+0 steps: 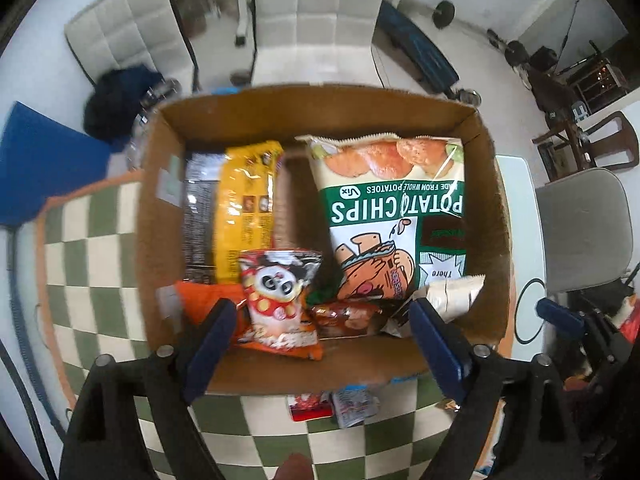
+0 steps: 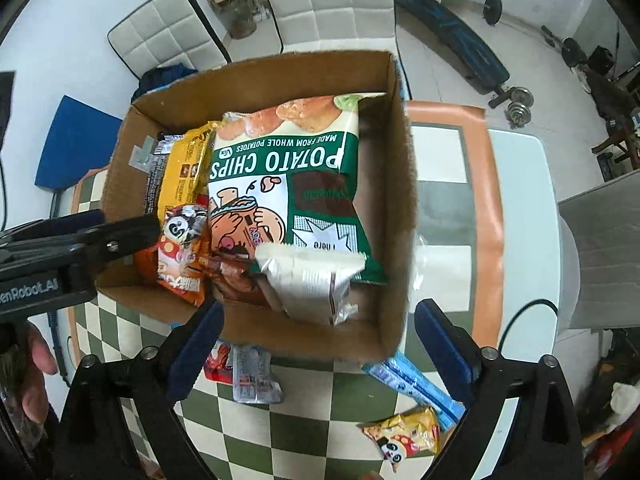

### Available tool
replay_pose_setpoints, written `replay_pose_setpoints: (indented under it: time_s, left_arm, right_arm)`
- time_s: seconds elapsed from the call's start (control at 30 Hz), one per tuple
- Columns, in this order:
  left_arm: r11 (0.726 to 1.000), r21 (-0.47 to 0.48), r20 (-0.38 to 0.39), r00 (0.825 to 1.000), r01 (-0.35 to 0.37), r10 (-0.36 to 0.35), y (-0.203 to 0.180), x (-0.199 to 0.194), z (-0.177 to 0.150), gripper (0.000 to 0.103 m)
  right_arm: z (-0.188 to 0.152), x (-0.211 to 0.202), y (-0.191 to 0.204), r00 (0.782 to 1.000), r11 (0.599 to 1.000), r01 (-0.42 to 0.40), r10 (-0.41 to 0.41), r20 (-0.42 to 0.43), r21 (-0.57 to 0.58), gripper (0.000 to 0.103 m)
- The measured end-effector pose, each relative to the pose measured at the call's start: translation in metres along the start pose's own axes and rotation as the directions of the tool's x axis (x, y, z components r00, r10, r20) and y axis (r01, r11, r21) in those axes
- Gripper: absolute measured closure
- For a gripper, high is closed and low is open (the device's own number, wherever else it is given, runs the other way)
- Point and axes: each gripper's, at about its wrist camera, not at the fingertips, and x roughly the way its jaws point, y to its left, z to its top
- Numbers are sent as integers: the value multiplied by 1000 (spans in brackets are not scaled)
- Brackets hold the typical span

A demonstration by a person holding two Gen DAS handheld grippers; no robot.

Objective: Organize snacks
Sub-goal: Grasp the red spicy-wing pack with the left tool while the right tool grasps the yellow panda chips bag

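Cardboard box (image 1: 496, 240) on the checked desk (image 1: 92, 264), seen from above by both tongs, already holding the potato chips bag (image 1: 392, 216), a yellow packet (image 1: 244, 208), a panda packet (image 1: 280, 300) and a white wrapper (image 2: 312, 280). Left tongs (image 1: 320, 328) hang spread and empty over the box's near end, the panda packet lying between their blue pads, untouched. Right tongs (image 2: 316, 336) are likewise spread and empty, straddling the near wall, the white wrapper just beyond their tips. Snacks not yet boxed lie outside that wall: a red packet (image 2: 218, 364) and a pale packet (image 2: 254, 376) below the left pad, a blue stick (image 2: 416, 384) and a small yellow panda packet (image 2: 404, 436) towards the right pad. Judged best: lift clear, drop squarely over one loose packet, pinch mid-body.
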Motion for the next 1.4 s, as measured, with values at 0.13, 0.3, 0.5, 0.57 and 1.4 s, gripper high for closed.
replay_pose_setpoints:
  time_s: [0.13, 0.3, 0.5, 0.57, 1.4]
  left_arm:
    - [999, -1, 100, 994, -50, 50, 0, -21, -23, 1]
    - [995, -14, 215, 971, -103, 104, -1, -46, -42, 0]
    - [993, -71, 231, 967, -96, 110, -1, -62, -70, 1]
    - [992, -98, 231, 968, -81, 102, 1, -61, -84, 1]
    - [950, -267, -168, 978, -164, 121, 36, 120, -170, 1]
  right_arm:
    - [-16, -24, 2, 998, 1000, 4, -5, 63, 8, 4]
    - [-33, -55, 14, 992, 1000, 6, -5, 124, -4, 3]
    - [-52, -75, 16, 988, 1000, -30, 30, 148, 0, 3]
    - [-64, -78, 6, 988, 999, -33, 30, 148, 18, 3]
    - [-197, 106, -163, 958, 778, 45, 145, -249, 627, 32]
